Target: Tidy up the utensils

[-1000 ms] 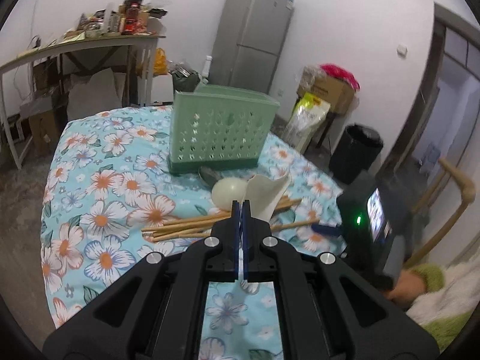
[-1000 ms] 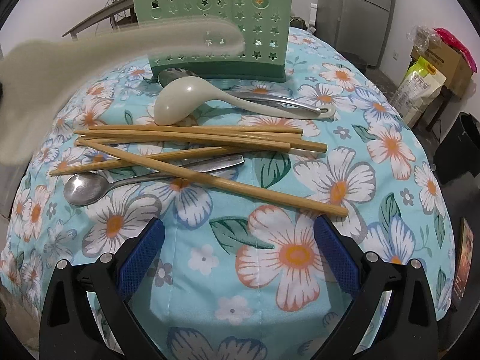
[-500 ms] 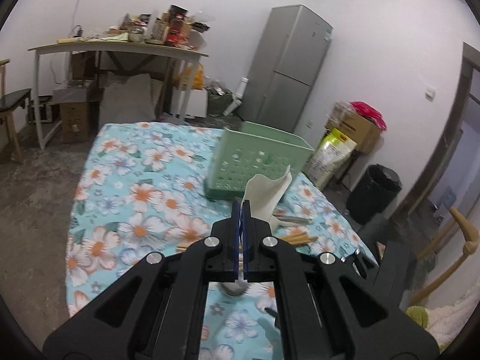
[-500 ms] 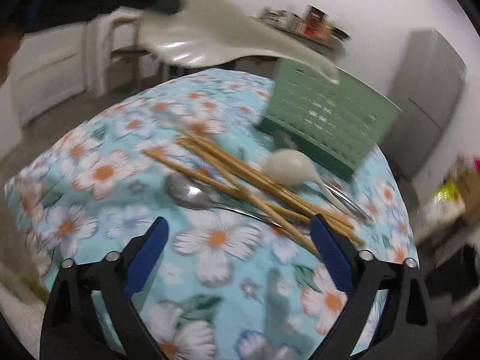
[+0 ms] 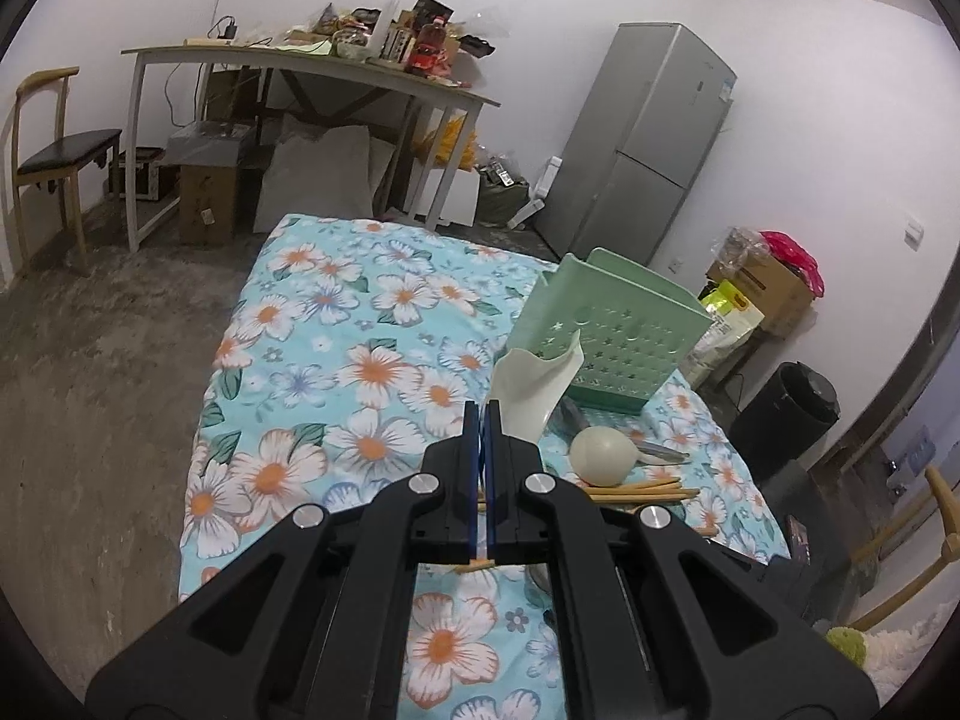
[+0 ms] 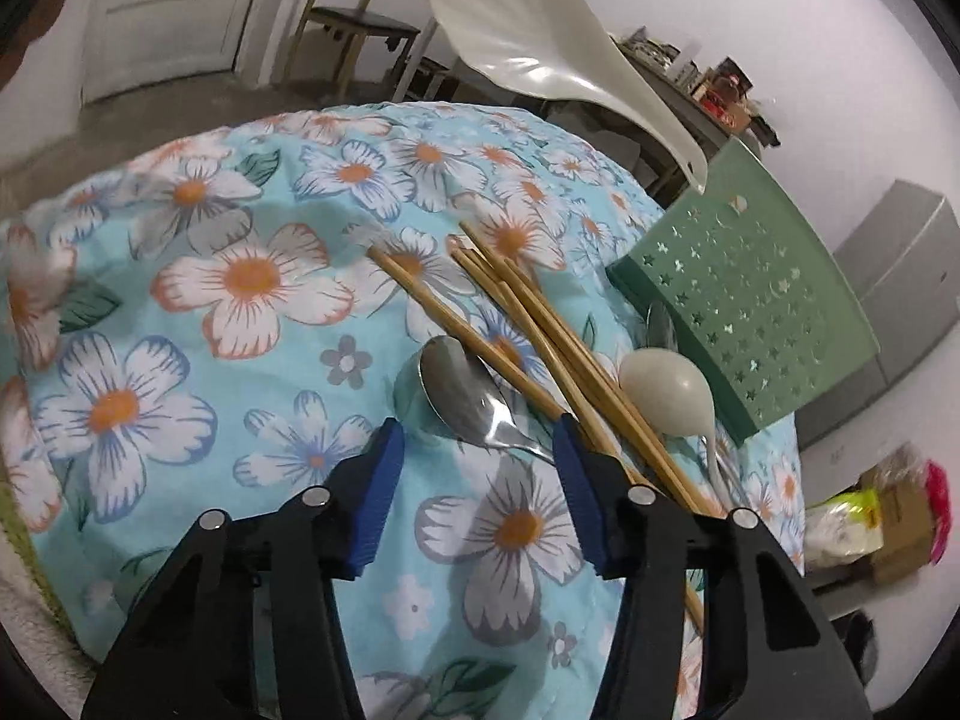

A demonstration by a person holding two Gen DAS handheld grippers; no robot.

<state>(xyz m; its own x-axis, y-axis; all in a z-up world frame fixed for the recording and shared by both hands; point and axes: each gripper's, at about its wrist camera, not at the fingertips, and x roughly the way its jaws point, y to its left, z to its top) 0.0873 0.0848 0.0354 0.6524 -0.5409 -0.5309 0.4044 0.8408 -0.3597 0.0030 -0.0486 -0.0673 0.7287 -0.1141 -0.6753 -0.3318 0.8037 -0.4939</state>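
My left gripper (image 5: 482, 420) is shut on a cream plastic rice paddle (image 5: 536, 384), held in the air above the floral table; the paddle also shows in the right wrist view (image 6: 558, 54), near the green perforated utensil basket (image 6: 750, 306). The basket (image 5: 612, 342) stands at the table's far right. My right gripper (image 6: 477, 450) is open, low over a metal spoon (image 6: 465, 396) that lies between its fingers. Several wooden chopsticks (image 6: 528, 324) and a cream ladle spoon (image 6: 666, 390) lie beside the spoon.
The table carries a blue floral cloth (image 5: 336, 360). A second metal spoon (image 6: 660, 324) lies against the basket's base. A grey fridge (image 5: 654, 138), a cluttered white table (image 5: 312, 60), a chair (image 5: 54, 150) and a black bin (image 5: 786, 414) stand around.
My left gripper has risen and swung left with the paddle, away from the utensil pile. My right gripper has dropped and moved in over the metal spoon, still open.
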